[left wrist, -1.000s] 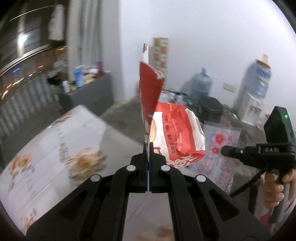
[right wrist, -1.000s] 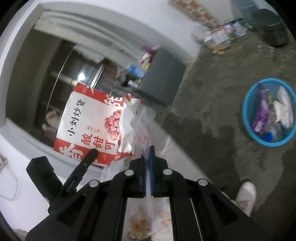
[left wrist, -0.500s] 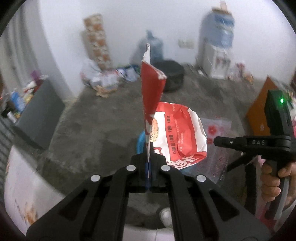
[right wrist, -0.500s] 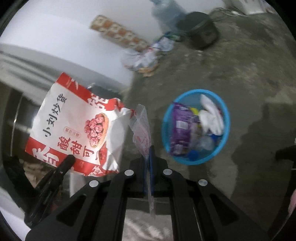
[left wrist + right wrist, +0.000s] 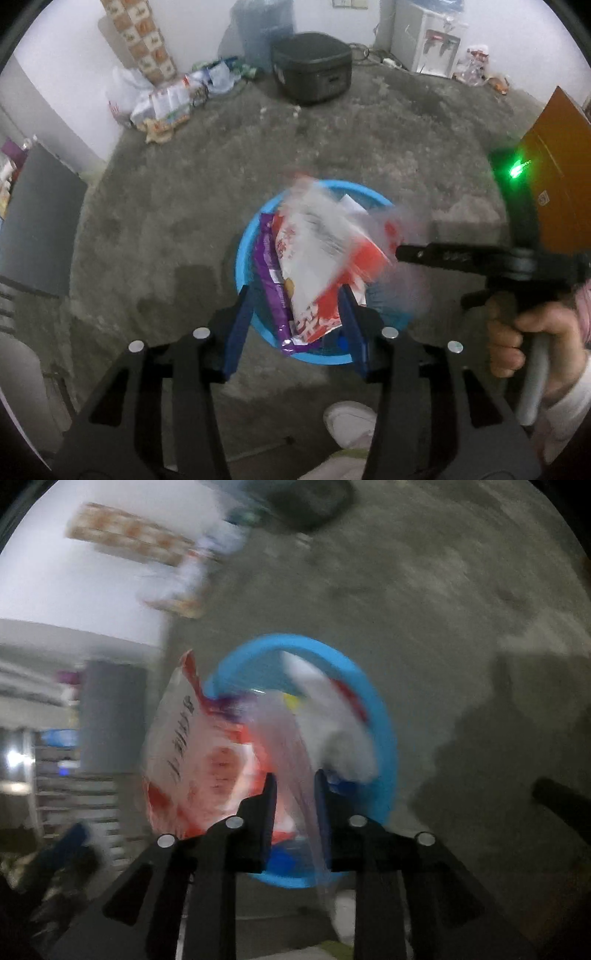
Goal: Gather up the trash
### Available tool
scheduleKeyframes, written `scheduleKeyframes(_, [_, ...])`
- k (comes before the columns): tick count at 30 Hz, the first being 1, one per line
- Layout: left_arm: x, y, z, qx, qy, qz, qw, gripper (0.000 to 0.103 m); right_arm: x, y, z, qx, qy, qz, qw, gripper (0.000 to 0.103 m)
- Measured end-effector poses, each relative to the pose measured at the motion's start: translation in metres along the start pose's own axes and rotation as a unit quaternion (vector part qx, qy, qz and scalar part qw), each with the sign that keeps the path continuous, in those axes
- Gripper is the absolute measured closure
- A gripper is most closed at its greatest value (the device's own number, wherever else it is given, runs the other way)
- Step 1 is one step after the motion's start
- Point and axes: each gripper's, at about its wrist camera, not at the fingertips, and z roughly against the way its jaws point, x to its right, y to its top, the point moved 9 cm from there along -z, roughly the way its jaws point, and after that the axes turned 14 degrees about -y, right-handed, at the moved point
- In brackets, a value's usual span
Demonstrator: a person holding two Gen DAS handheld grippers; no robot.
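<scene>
Over the blue trash basket [image 5: 243, 258], on a rough concrete floor [image 5: 184, 184], both grippers hang with their fingers spread apart and nothing pinched. Between the left gripper [image 5: 293, 314] fingers a red-and-white snack bag [image 5: 317, 258] shows blurred against the basket's mouth, touching neither blue pad as far as the smear allows. Under it lies a purple wrapper [image 5: 269, 266] along the basket's left inner wall, with white paper [image 5: 351, 203] further back. From the right wrist camera, the right gripper [image 5: 293, 794] frames a thin clear plastic bag [image 5: 295, 760] that streams down between its parted fingers; whether it brushes the right pad is hard to tell through the blur. The snack bag sits just to its left there, overlapping the basket rim.

Around the basket: a dark grey box-shaped appliance [image 5: 312, 66] near the far wall, a heap of bags and packets [image 5: 166, 107] at the foot of a stack of patterned cartons [image 5: 142, 40], a white water dispenser [image 5: 428, 40], a grey cabinet [image 5: 37, 221] on the left and a brown cardboard panel [image 5: 554, 177] on the right. A white shoe [image 5: 349, 419] stands below the basket. A hand [image 5: 528, 343] grips the right tool's handle.
</scene>
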Motion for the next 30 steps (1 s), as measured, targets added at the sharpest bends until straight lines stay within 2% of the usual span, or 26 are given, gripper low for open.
scheduleKeyframes(2, [0.002,0.002,0.003,0.010,-0.013,0.008,0.9998,0.057,0.006,-0.003,-0.002,0.000,0.008,-0.010,1.000,0.077])
scheduleKeyframes(4, [0.003,0.005,0.008,0.022,-0.022,0.009,0.9995,0.051,0.007,-0.004,0.004,0.012,0.015,-0.009,1.000,0.056])
scheduleKeyframes(9, [0.010,0.009,0.025,0.041,-0.010,0.007,0.9991,0.042,0.008,-0.002,0.019,0.035,0.032,-0.004,0.999,0.046])
scheduleKeyframes(14, [0.014,0.004,0.062,0.071,-0.009,0.017,0.9973,0.035,0.014,0.008,0.034,0.046,0.047,-0.035,0.997,0.045])
scheduleKeyframes(17, [0.017,-0.004,0.094,0.096,-0.009,0.020,0.9951,0.031,0.010,0.008,0.050,0.060,0.054,-0.032,0.996,0.045])
scheduleKeyframes(21, [0.019,-0.018,0.136,0.133,-0.008,0.031,0.9906,0.027,-0.009,0.002,0.080,0.087,0.053,-0.003,0.995,0.045])
scheduleKeyframes(25, [0.020,-0.039,0.171,0.154,-0.008,0.054,0.9866,0.026,-0.027,-0.007,0.114,0.120,0.048,0.029,0.991,0.044])
scheduleKeyframes(30, [0.019,-0.071,0.226,0.199,0.009,0.079,0.9767,0.021,-0.058,-0.033,0.165,0.168,0.039,0.093,0.981,0.038])
